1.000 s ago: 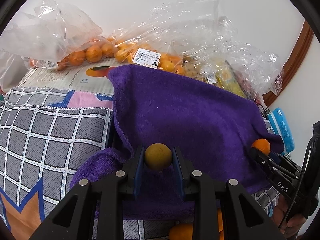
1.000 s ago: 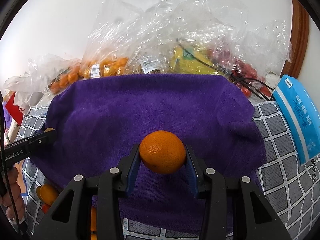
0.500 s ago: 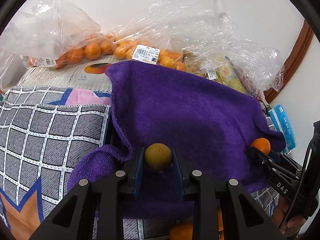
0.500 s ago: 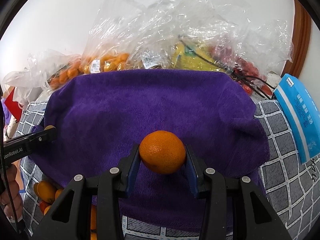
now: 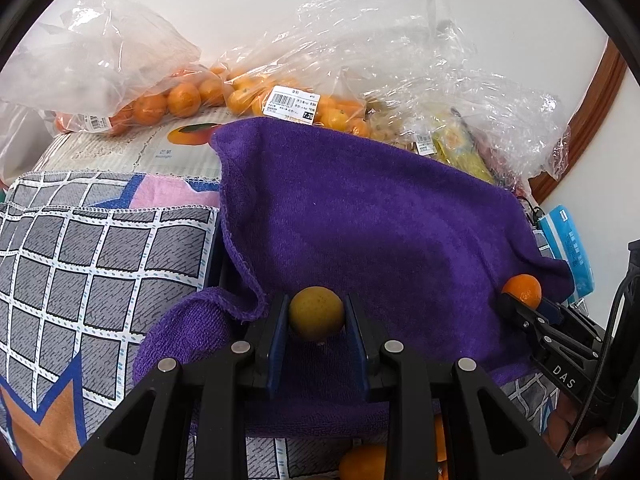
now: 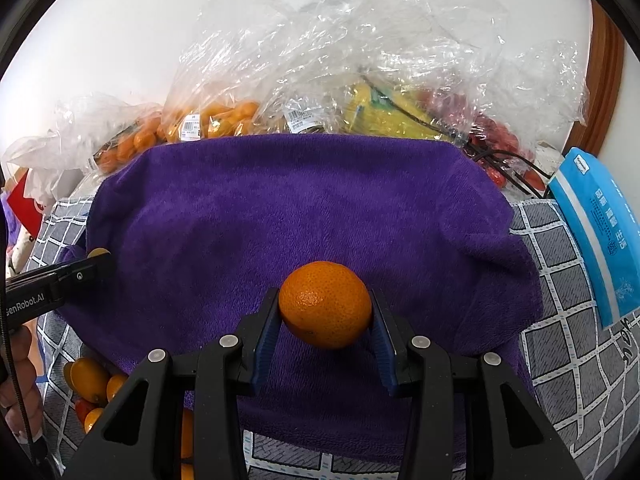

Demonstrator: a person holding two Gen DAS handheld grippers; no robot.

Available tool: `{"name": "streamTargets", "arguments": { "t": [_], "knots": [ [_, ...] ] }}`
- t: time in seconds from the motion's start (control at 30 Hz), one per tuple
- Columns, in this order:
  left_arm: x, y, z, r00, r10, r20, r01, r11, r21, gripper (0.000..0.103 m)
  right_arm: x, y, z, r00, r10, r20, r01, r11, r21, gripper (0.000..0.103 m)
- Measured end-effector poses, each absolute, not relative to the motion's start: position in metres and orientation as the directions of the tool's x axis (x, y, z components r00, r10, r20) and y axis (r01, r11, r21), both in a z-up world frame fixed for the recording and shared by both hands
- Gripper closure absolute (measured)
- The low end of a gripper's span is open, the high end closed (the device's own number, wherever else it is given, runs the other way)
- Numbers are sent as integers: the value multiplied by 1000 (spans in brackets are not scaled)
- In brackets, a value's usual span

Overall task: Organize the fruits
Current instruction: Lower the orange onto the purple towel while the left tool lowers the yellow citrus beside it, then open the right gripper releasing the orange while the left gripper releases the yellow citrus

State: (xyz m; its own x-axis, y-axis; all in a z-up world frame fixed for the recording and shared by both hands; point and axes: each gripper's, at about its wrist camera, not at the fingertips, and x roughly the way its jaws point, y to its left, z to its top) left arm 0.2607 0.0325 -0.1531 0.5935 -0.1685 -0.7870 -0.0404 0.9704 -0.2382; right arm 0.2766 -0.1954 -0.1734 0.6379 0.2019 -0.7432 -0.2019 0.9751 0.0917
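**Both tongs loaded, hovering over the towel; almost nothing has changed**

Compared with the frames from a second back, little differs. In the left wrist view the purple terry towel (image 5: pixel 380 232) sits a shade lower in frame; the grips look the same.

Left gripper (image 5: pixel 316 314): blue pads clamped on a small dull yellow-green round fruit (image 5: pixel 316 312), centre-bottom of its view, above the towel's near edge. No contact with the cloth visible.

Right gripper (image 6: pixel 325 306): pads clamped on a bright orange dimpled tangerine (image 6: pixel 325 304), lower centre of its view, also held above the towel. The same pair shows at the right edge of the left view.

Towel is bare, no fruit laid on it. Behind it, along the top of both frames, clear crinkled plastic bags of oranges (image 5: pixel 180 96) with barcode labels. Loose small orange fruits (image 6: pixel 94 376) lie on the grey checked cloth (image 5: pixel 100 264), lower left of the right view, below the towel's edge.

Reading: a pause with both fruits picked and neither placed. The set-down on the towel appears to be the step pending; a round fruit may roll on the slack, rumpled left corner.
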Motion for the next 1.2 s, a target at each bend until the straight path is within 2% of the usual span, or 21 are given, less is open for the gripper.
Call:
{"name": "streamTargets", "arguments": {
  "t": [1.2],
  "knots": [
    [261, 31, -155, 593, -158, -789, -36, 974, -222, 76, 271, -190, -176, 644, 197, -739, -223, 973, 65, 59]
  ]
}}
